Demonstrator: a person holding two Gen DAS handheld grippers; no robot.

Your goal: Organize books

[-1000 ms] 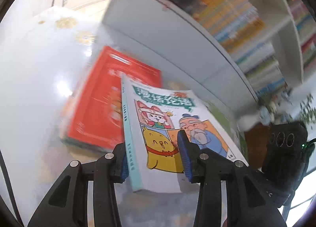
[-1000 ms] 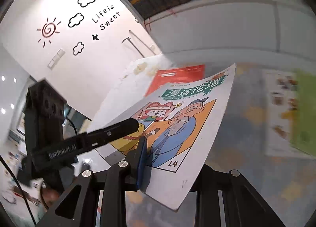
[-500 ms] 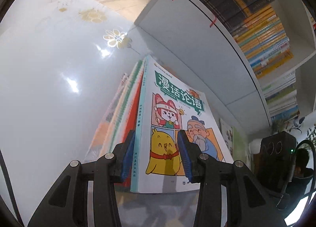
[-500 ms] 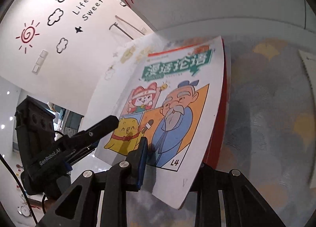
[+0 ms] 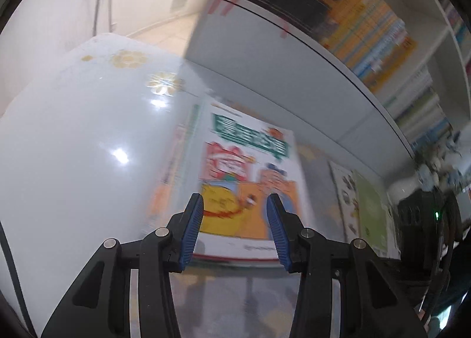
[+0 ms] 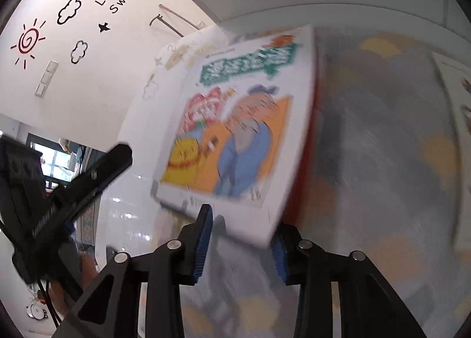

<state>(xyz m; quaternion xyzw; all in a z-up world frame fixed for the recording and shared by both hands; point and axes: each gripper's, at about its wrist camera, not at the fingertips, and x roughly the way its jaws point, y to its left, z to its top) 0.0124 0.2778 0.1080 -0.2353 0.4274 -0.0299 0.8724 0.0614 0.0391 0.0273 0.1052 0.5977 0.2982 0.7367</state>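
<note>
Both wrist views, one instant of the book-stacking step. The white-covered cartoon paperback with a green title banner (image 5: 253, 179) lies flat on top of a low stack of books, whose red-covered member (image 6: 306, 161) shows as a strip along the paperback's right edge in the right wrist view. The stack rests on a patterned grey-and-yellow table covering (image 6: 382, 161), just near of the white base panel of a bookshelf (image 5: 279, 67) filled with upright spines. Lying face up with its edges roughly matched to the books below, the paperback appears placed to square the pile.

The left gripper (image 5: 235, 226) has just widened slightly; its blue pads (image 5: 192, 232) stand apart over the near edge of the cover, with nothing pressed between them. The right gripper (image 6: 241, 245) has just been opening: its jaws are released, and the paperback's near corner sits between them, no longer pinched. Motion blur softens both views, so whether the far pad brushes that corner cannot be settled. A green-and-white flat leaflet (image 5: 362, 208) lies separately to the right, probably awaiting collection.
</note>
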